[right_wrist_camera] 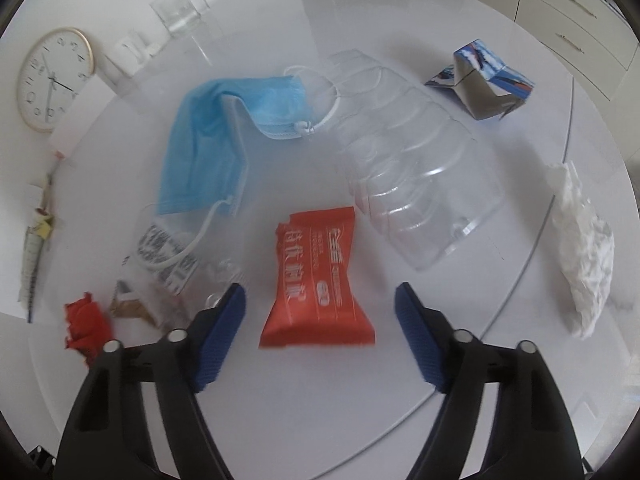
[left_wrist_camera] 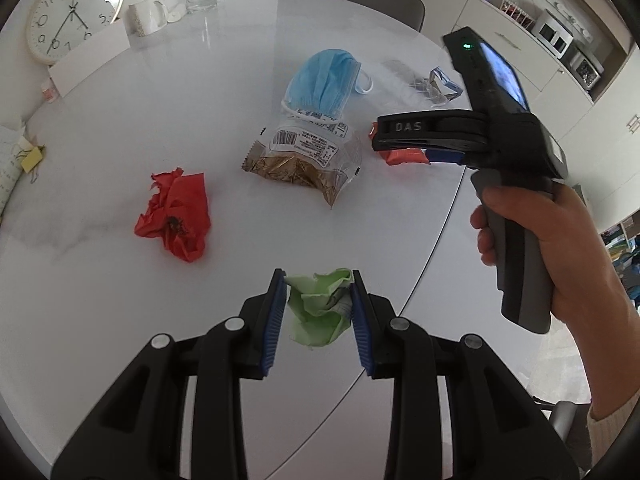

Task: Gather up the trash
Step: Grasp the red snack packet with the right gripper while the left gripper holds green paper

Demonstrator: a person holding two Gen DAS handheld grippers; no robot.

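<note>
left claw (left_wrist_camera: 319, 300) angled down, clamped on green paper wad (left_wrist_camera: 320, 308) above desk (left_wrist_camera: 100, 140) | right claw (right_wrist_camera: 320, 312) angled down, parted, straddling red wrapper (right_wrist_camera: 316, 276) untouched | right view only: white crumpled paper (right_wrist_camera: 584, 248)

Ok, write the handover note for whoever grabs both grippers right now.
Left gripper: shut on the green paper wad, lifted off the table.
Right gripper: open, jaws either side of the red wrapper, not gripping it.
On the table: blue mask, snack bag, red paper wad, clear bottle, folded carton, white crumpled paper.
Done: green wad picked up.
Left: everything else; no bin in view.
</note>
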